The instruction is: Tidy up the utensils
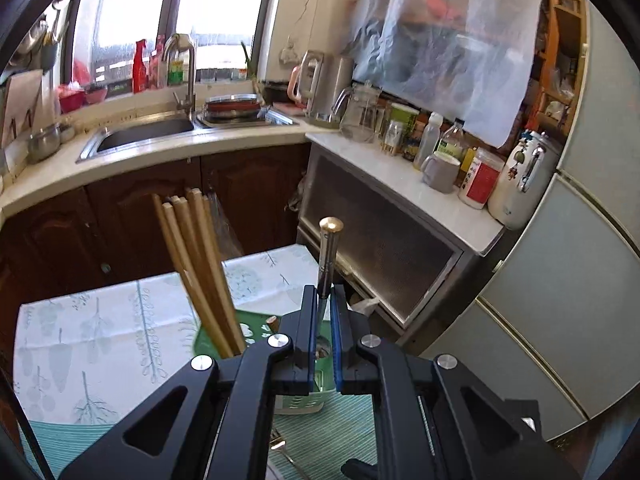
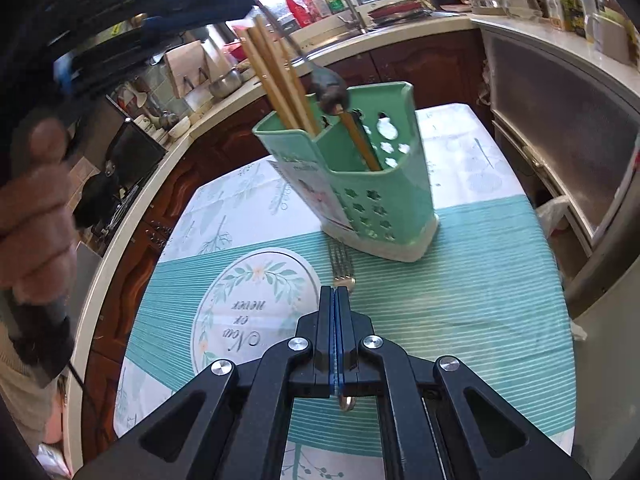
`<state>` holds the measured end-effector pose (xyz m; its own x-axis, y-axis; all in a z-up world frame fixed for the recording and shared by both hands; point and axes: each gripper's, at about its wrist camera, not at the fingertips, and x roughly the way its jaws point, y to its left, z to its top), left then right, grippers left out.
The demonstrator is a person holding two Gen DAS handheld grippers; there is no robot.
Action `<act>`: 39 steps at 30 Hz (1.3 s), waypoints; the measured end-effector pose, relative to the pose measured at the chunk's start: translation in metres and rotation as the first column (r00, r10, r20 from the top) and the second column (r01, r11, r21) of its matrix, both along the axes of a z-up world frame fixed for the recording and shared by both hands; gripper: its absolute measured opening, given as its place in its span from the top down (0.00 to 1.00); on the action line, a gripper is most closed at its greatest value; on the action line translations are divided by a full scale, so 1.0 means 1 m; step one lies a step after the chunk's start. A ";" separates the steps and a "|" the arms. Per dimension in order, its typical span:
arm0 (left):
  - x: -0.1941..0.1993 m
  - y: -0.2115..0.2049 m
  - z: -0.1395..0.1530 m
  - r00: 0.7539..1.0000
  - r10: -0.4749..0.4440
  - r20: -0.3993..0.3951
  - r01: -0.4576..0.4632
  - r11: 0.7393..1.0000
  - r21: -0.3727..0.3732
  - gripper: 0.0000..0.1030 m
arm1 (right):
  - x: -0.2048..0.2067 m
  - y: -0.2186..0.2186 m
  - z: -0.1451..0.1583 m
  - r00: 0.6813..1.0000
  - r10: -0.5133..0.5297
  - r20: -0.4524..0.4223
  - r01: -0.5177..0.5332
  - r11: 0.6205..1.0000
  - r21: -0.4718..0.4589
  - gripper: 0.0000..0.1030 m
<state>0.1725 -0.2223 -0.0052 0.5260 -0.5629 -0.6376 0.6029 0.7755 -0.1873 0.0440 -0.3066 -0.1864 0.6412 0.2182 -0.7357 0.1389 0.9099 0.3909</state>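
The spoon (image 2: pixel 316 68) hangs bowl-down from my left gripper (image 1: pixel 321 300), clamped on its handle, long axis near vertical — bowl just above the green holder (image 2: pixel 360 184), apparently over its right compartment. My right gripper (image 2: pixel 335 300) pinches the fork (image 2: pixel 341 264) — tines pointing at the holder.

This is a home kitchen. A steel sink (image 1: pixel 144 133) with a tap (image 1: pixel 182 68) sits in a pale counter (image 1: pixel 224 140) over dark wood cupboards (image 1: pixel 132 216), with a kettle (image 1: pixel 320 84), jars and bottles (image 1: pixel 436 136), and a fridge (image 1: pixel 580 280) beside them.
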 end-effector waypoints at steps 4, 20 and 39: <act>0.016 -0.016 -0.032 0.999 0.011 -0.049 -0.007 0.997 0.074 0.96 | -0.002 -0.010 -0.008 0.999 -0.041 -0.010 0.041 0.999 -0.005 0.99; -0.015 0.053 -0.041 0.997 0.036 -0.074 -0.026 0.992 0.120 0.55 | 0.030 0.008 -0.041 0.993 0.018 -0.120 -0.024 0.999 -0.047 0.80; -0.047 0.190 -0.151 0.883 0.316 -0.347 -0.276 0.948 0.161 0.54 | 0.098 0.090 -0.087 0.878 0.196 -0.437 -0.360 0.872 -0.332 0.80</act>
<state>0.1257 -0.0325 -0.1558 0.3782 -0.3376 -0.8620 0.2471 0.9342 -0.2575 0.1425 -0.2167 -0.2735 0.2523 -0.0137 -0.9676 -0.0819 0.9960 -0.0355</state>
